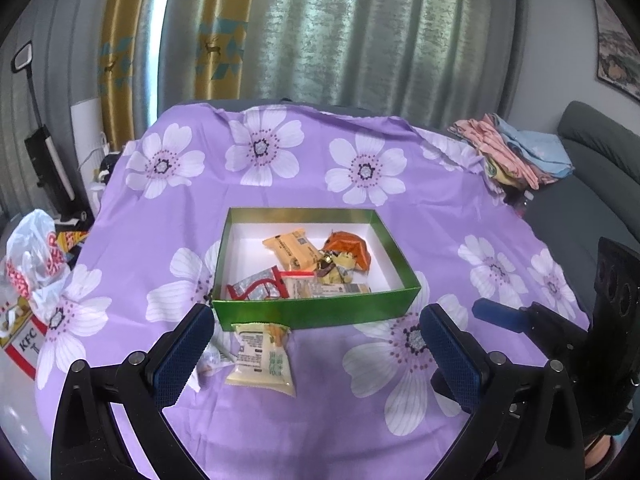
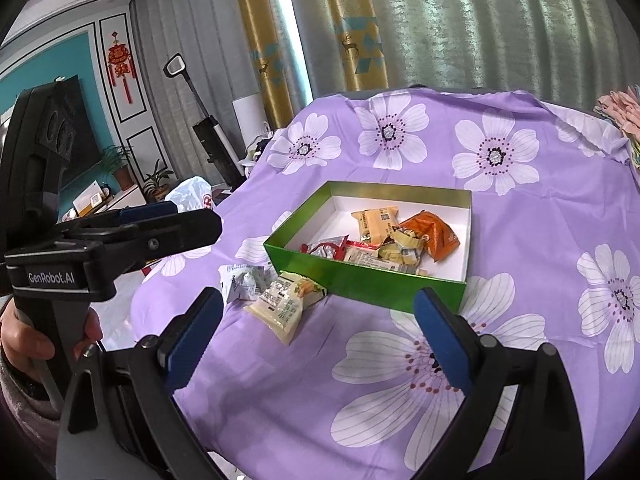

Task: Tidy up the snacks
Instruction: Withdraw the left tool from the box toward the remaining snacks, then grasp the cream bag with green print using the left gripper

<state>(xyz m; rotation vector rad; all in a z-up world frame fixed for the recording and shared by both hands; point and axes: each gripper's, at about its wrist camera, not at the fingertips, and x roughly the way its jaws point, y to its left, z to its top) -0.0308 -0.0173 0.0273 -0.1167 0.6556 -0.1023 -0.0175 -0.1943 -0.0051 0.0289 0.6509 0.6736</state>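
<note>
A green box (image 1: 312, 314) (image 2: 360, 286) with a white inside sits mid-table and holds several snack packets, among them an orange one (image 1: 347, 249) (image 2: 434, 236) and a beige one (image 1: 290, 246) (image 2: 376, 222). In front of the box a cream packet (image 1: 262, 358) (image 2: 282, 300) lies on the cloth, with a small silver-white packet (image 1: 210, 360) (image 2: 242, 280) to its left. My left gripper (image 1: 314, 354) is open just above the cream packet, empty. My right gripper (image 2: 316, 336) is open too, right of that packet, empty.
A purple flowered cloth (image 1: 360, 168) (image 2: 492, 156) covers the table. Folded clothes (image 1: 516, 152) lie at its far right corner beside a grey sofa (image 1: 592, 152). A white plastic bag (image 1: 36, 256) (image 2: 192, 196) sits off the left edge. A hand (image 2: 24, 340) holds the left gripper's handle.
</note>
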